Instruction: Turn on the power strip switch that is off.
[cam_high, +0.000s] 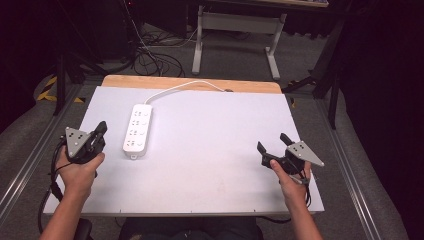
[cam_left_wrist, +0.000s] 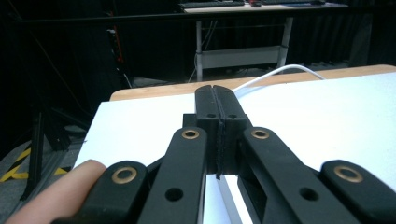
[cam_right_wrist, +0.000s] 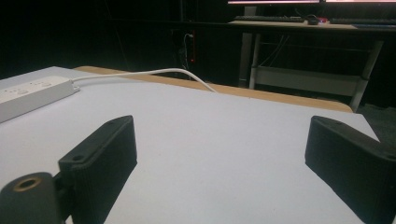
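A white rectangular plastic power strip trails a white cord toward twelve o'clock across a pale grey-white flat table sheet. A light tan wooden edge strip borders that sheet at twelve o'clock. At ten o'clock, yellow-and-black striped floor tape marks grey carpet. Both black grippers carry grey three-cornered plates; brass-coloured rivets dot the left one's black arms.

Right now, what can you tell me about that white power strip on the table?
The power strip is a long white block, plastic by the look of it, with rounded ends and rows of sockets along its top, nothing plugged in. It lies flat on the white table, left of the middle, its length running away from the person. A white cord leaves its far end and curves off toward the table's far wooden edge. Nothing touches it; the left gripper is nearby but apart.
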